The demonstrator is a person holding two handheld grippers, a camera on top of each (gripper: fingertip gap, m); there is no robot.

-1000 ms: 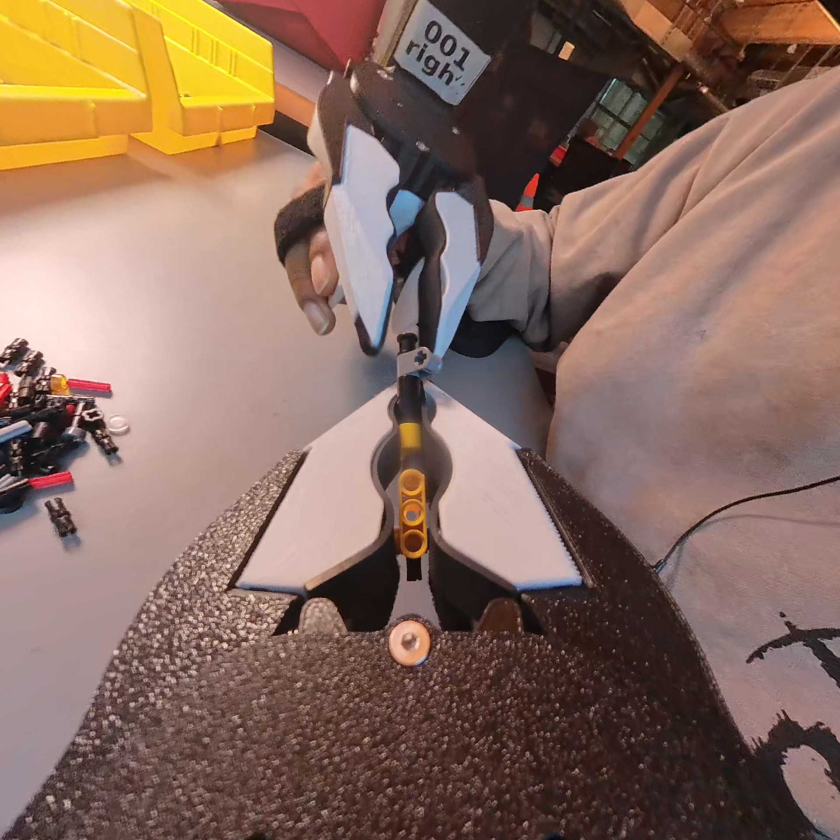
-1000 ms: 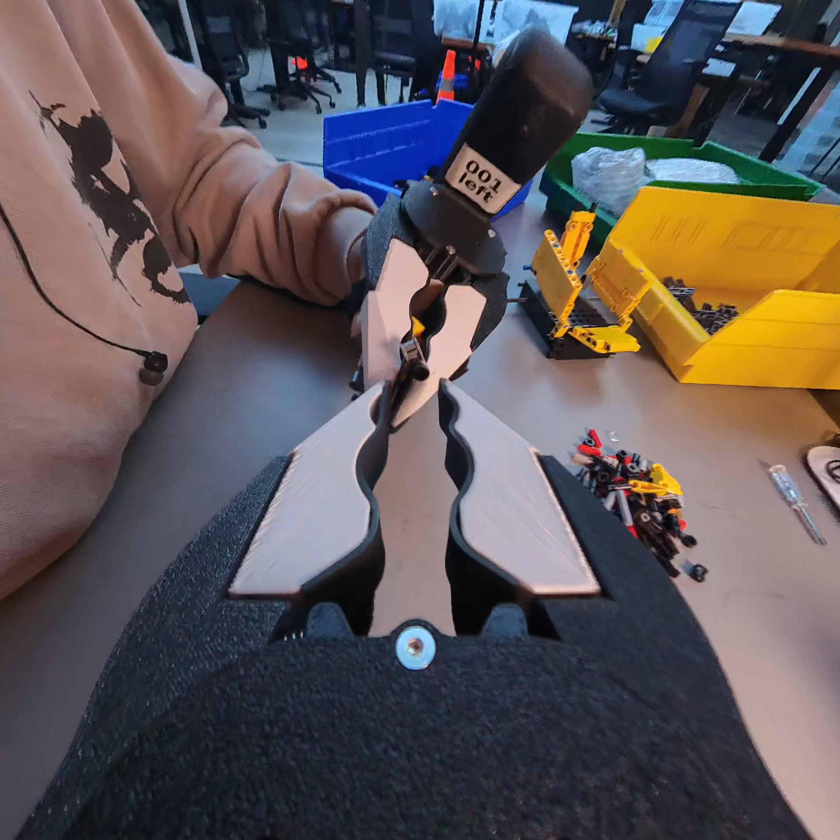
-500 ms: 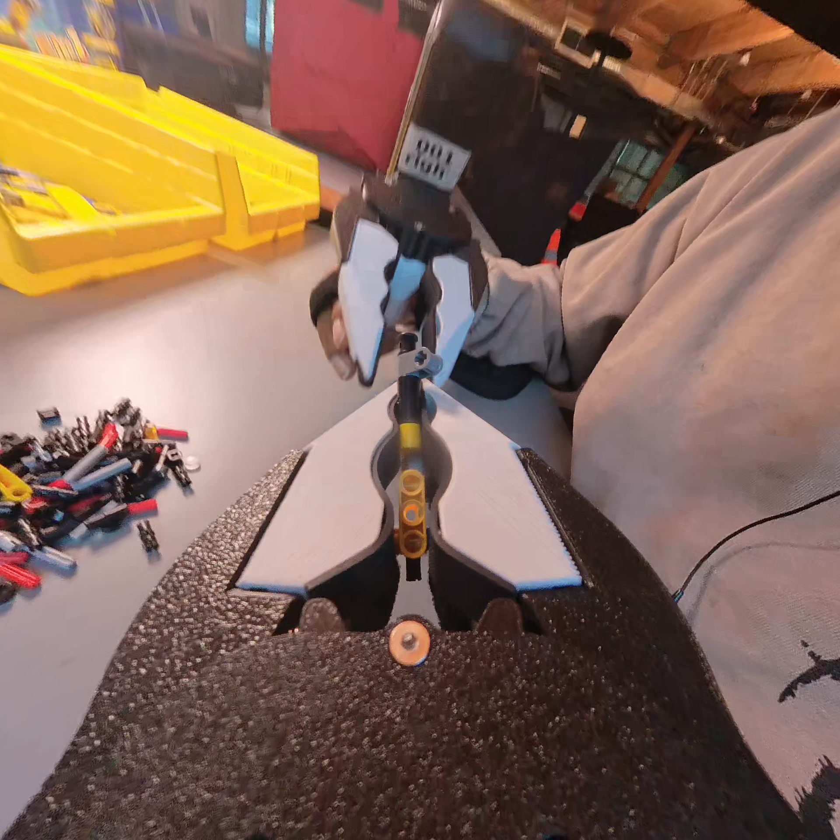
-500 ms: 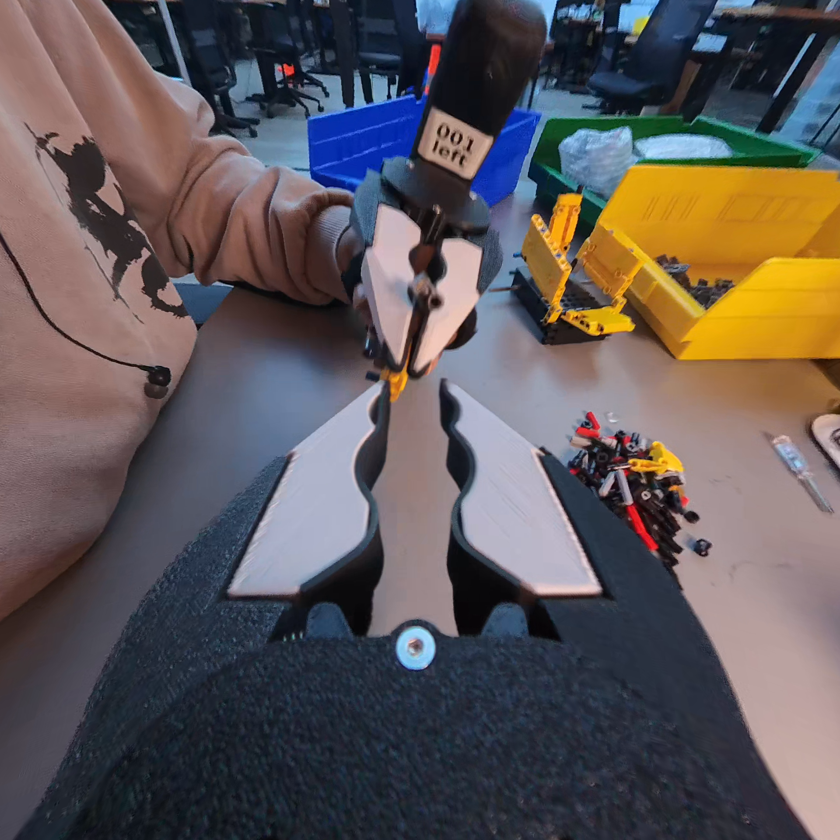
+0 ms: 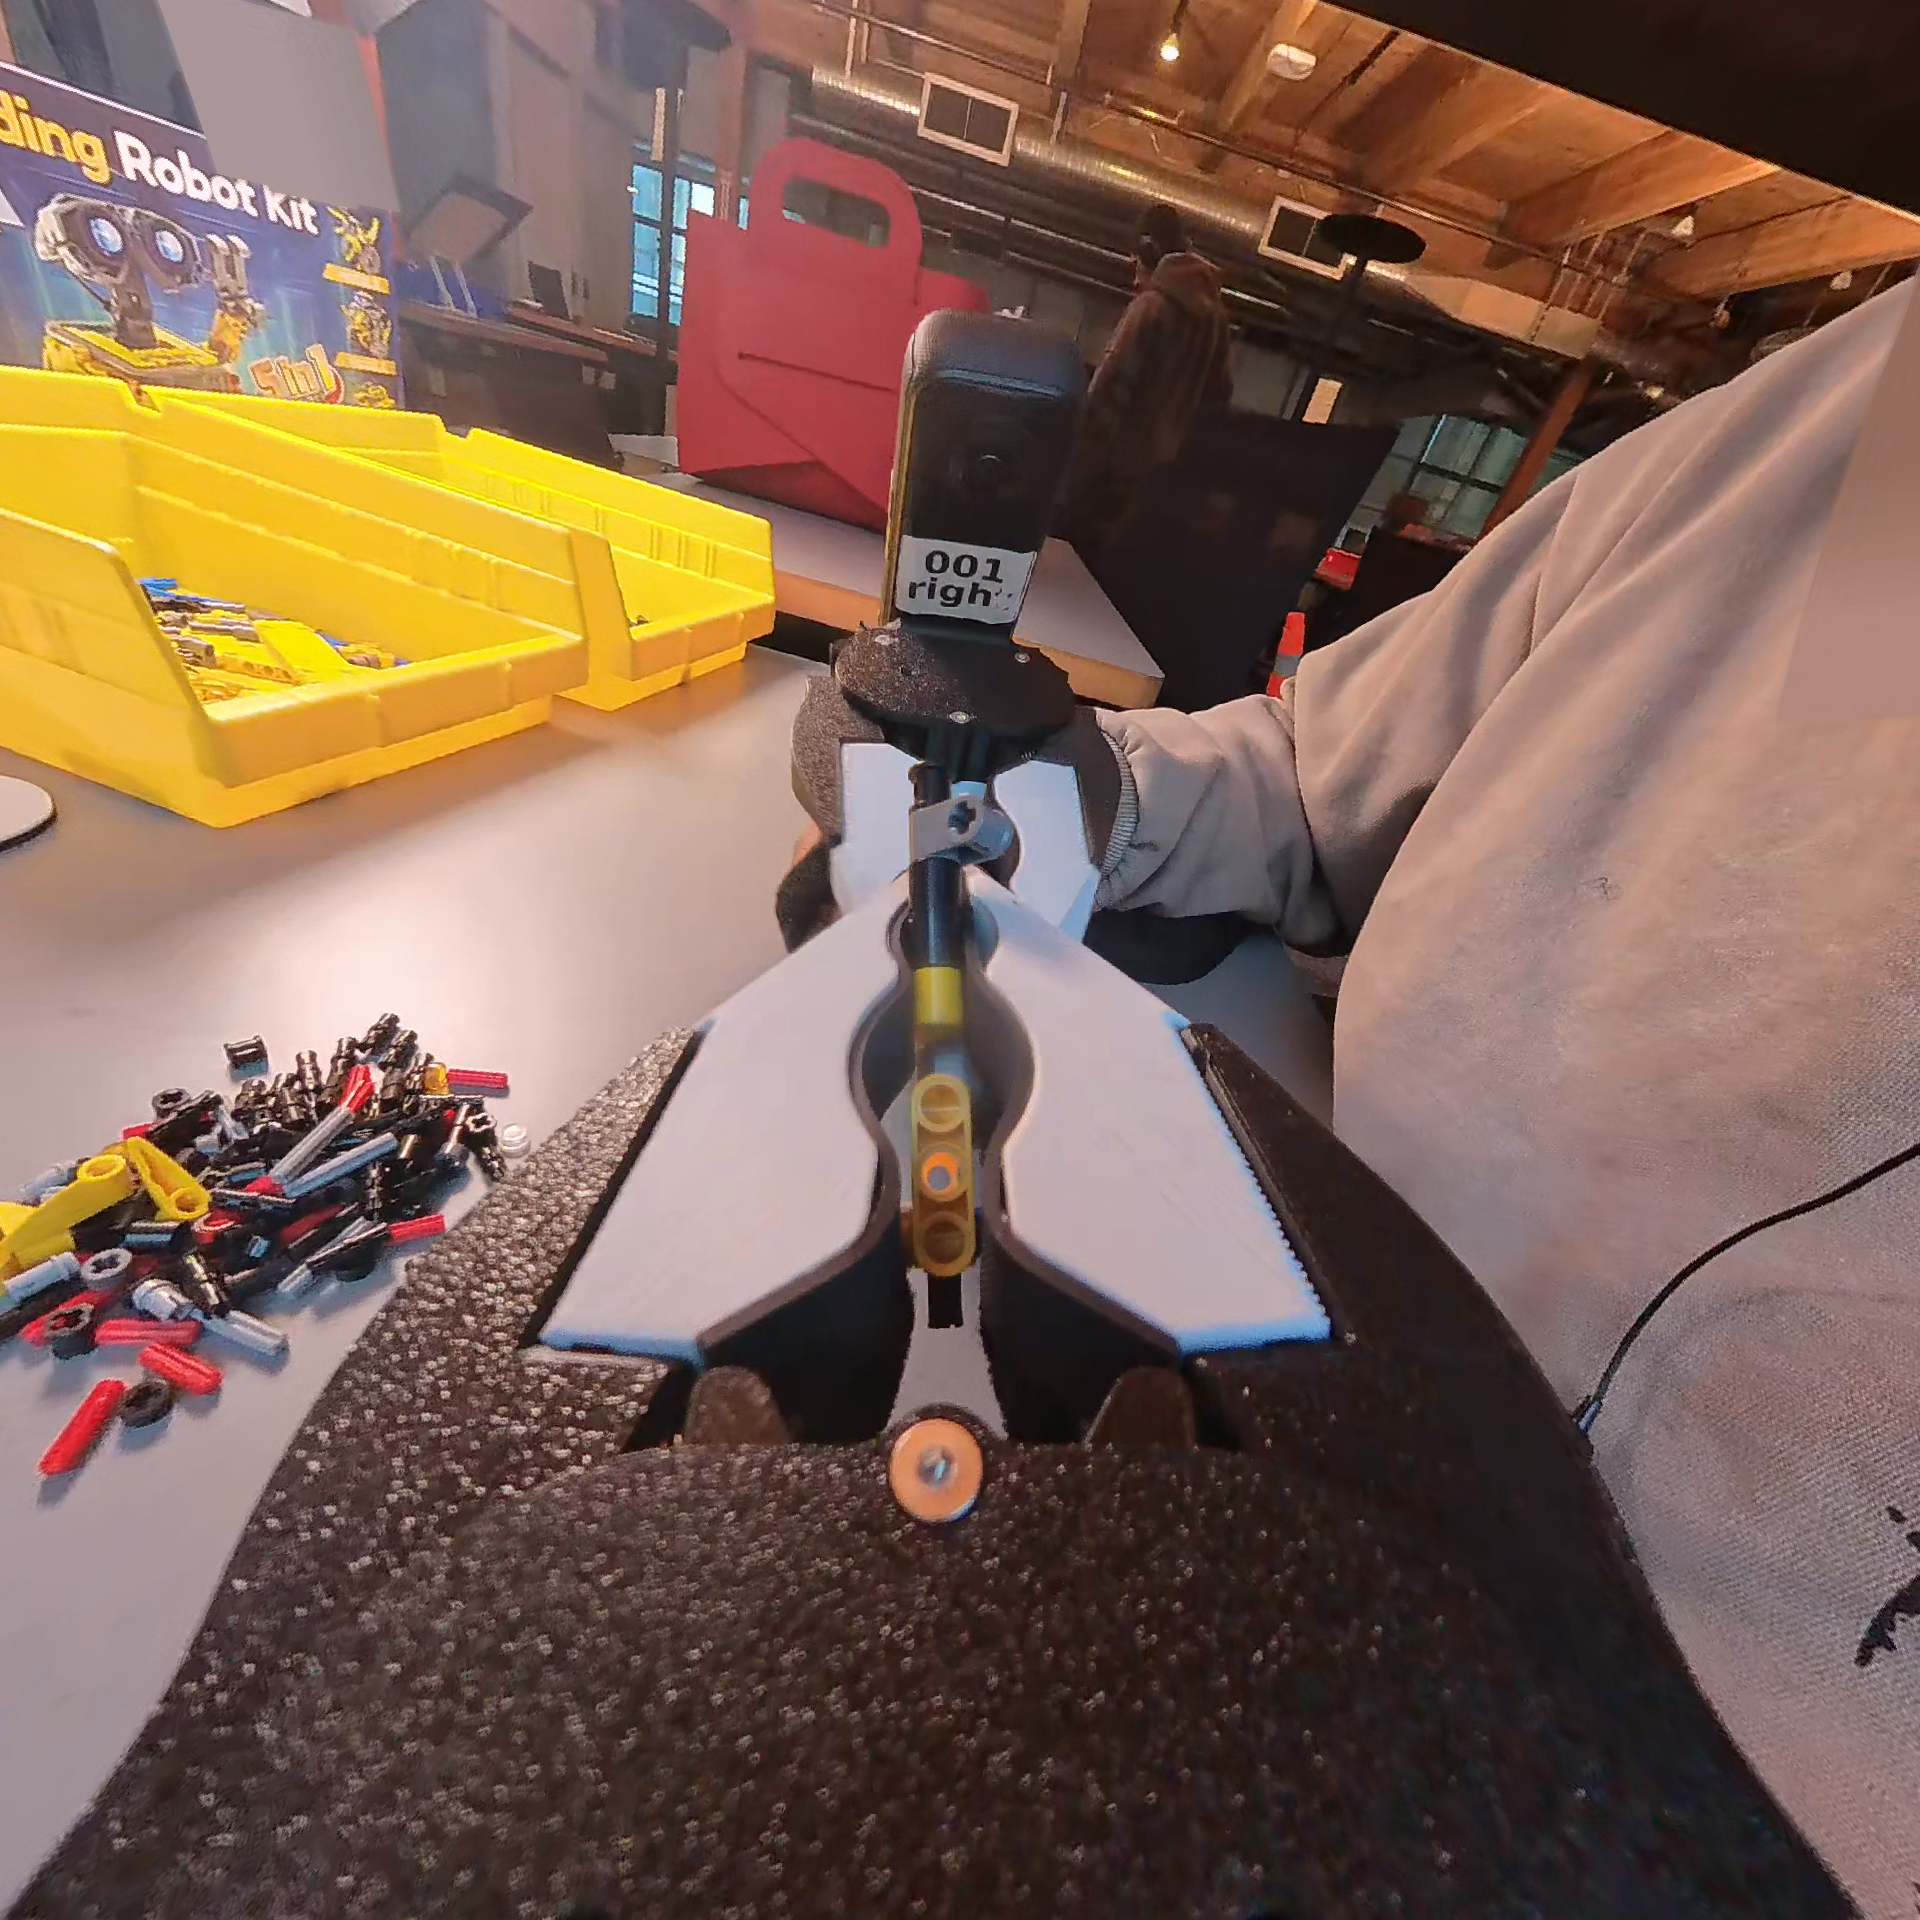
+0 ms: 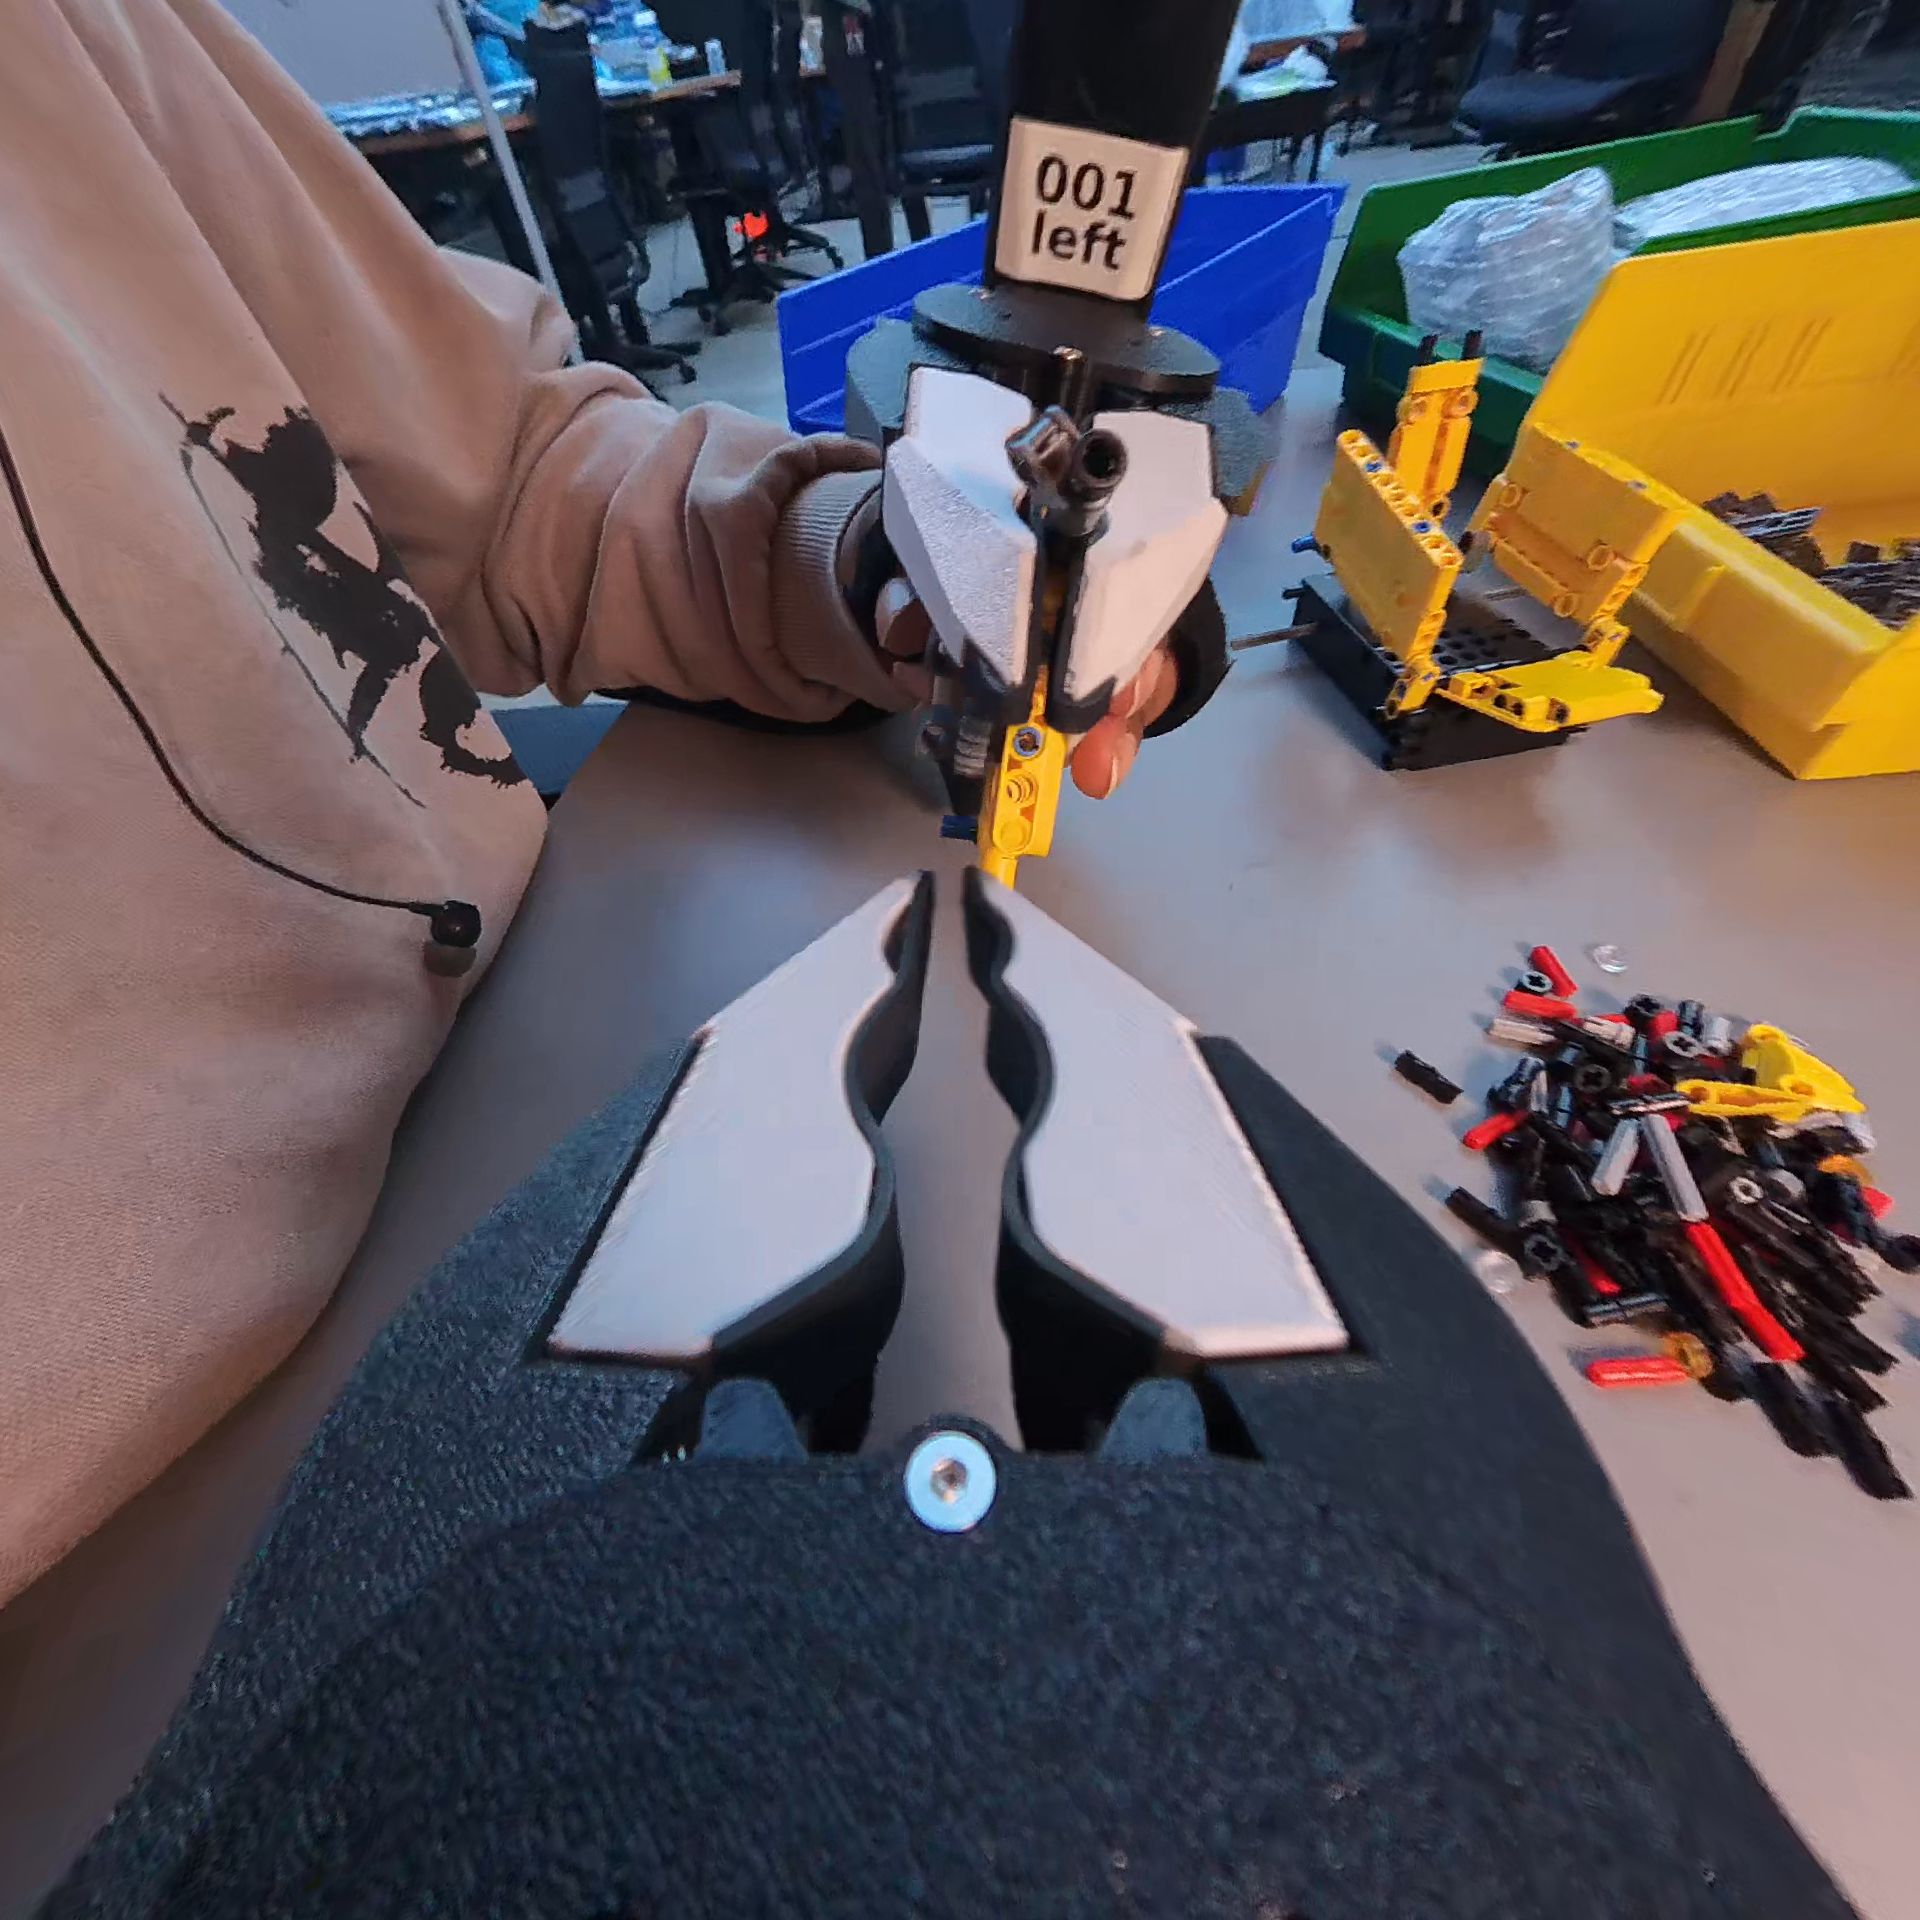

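The left gripper (image 5: 940,935) is clamped on a small black plastic axle assembly (image 5: 938,1049) that carries a yellow sleeve, a short yellow three-hole beam between the jaws and a grey cross-hole connector (image 5: 961,823) at its far end. In the right wrist view the same assembly (image 6: 1023,769) hangs out below the left gripper (image 6: 1039,665), with the yellow beam pointing down over the grey table top (image 6: 1299,883).

The right gripper (image 6: 945,883) holds nothing; its jaws stand nearly together with only a narrow slit between them, just short of the yellow beam's lower tip and, as far as the angle shows, not touching it.

The hold on the axle is thin: only the jaw tips pinch the slim rod, so a sideways knock from the right gripper could turn the assembly in the grip or push it out. The grey connector sits unsupported at the end of the axle and may slide or rotate if it is bumped. With the right jaws this close together, they could butt against the beam rather than close around it, and that would lever the piece loose.

If it drops, it lands near the loose heap of black, red and grey pins (image 6: 1683,1153), where small parts are easily lost. The yellow plastic bins (image 5: 312,613) and the half-built yellow and black model (image 6: 1455,613) stand well apart.
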